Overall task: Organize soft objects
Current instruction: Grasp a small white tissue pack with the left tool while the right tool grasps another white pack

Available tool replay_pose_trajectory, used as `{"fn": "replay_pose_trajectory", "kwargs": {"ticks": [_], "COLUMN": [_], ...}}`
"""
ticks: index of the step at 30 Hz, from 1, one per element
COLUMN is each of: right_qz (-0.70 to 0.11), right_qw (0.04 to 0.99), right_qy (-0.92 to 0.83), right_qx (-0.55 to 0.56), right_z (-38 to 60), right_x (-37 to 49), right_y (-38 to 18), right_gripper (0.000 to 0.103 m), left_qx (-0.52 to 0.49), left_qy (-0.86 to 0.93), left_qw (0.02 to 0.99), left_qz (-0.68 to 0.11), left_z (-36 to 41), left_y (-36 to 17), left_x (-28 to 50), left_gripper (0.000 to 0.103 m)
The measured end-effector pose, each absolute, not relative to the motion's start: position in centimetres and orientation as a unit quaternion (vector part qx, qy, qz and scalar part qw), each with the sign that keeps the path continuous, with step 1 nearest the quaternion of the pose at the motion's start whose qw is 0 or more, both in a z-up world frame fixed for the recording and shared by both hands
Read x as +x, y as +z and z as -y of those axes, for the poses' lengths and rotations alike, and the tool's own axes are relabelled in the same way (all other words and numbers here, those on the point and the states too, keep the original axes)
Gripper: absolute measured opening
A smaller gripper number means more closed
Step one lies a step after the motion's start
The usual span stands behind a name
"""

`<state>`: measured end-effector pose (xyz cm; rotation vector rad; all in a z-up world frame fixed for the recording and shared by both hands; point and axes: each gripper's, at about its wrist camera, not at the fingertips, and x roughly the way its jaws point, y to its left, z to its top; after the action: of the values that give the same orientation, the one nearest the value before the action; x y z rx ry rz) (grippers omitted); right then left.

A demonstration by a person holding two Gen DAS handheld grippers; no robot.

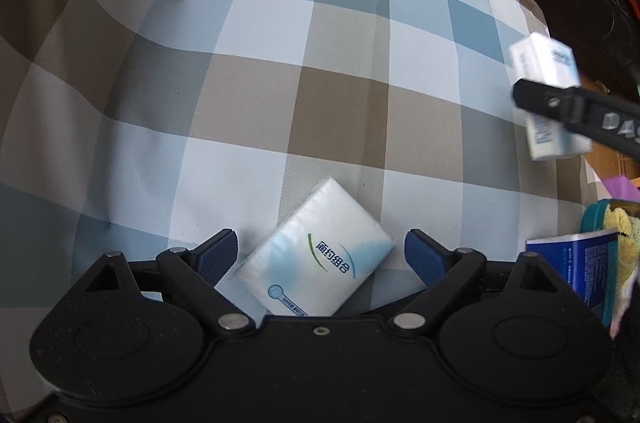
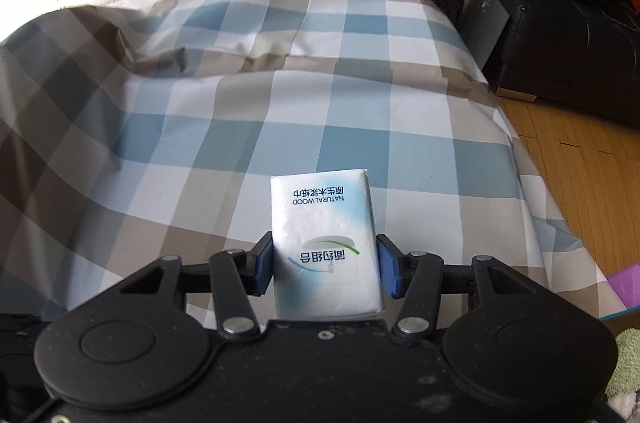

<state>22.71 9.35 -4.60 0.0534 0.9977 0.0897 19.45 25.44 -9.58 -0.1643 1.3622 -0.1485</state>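
In the left wrist view a white tissue pack [image 1: 316,259] with blue print lies on the checked bedspread [image 1: 248,63], between the blue pads of my left gripper [image 1: 319,251]. That gripper is open and neither pad touches the pack. In the right wrist view my right gripper [image 2: 326,269] is shut on a second tissue pack [image 2: 326,247], held upright above the bedspread [image 2: 280,95] with both pads against its sides. The left wrist view shows that same held pack [image 1: 544,67] at the right edge, lifted off the bed, with a black finger [image 1: 576,111] of the right gripper across it.
At the bed's right edge sits a teal bin [image 1: 600,263] holding a blue-and-white pack [image 1: 576,263] and a yellow soft thing [image 1: 622,231]. A black sofa [image 2: 560,35] and wooden floor [image 2: 580,159] lie to the right, and a green fuzzy item [image 2: 628,359] is in the lower right corner.
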Motion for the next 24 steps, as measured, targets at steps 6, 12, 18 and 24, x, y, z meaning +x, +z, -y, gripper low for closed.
{"fn": "replay_pose_trajectory", "kwargs": {"ticks": [6, 12, 18, 24], "right_qz": [-0.463, -0.452, -0.443, -0.415], "right_qw": [0.885, 0.89, 0.893, 0.904], "right_qy": [0.032, 0.017, 0.003, -0.019], "right_qx": [0.044, 0.056, 0.078, 0.098], "right_z": [-7.7, -6.0, -4.0, -0.8], "right_x": [20.8, 19.1, 17.5, 14.2], "right_y": [-2.6, -1.5, -0.2, 2.9], "right_gripper": [0.051, 0.051, 0.051, 0.051], "left_qx": [-0.034, -0.023, 0.026, 0.024], "left_qy": [-0.076, -0.074, -0.087, -0.096], "left_qw": [0.777, 0.785, 0.802, 0.807], "left_qz": [-0.624, -0.615, -0.591, -0.583], "left_z": [-24.8, -25.5, -24.3, -24.2], "left_y": [-10.3, -10.6, -10.2, -9.9], "left_x": [19.9, 20.9, 20.2, 20.3], "left_gripper": [0.086, 0.083, 0.055, 0.05]}}
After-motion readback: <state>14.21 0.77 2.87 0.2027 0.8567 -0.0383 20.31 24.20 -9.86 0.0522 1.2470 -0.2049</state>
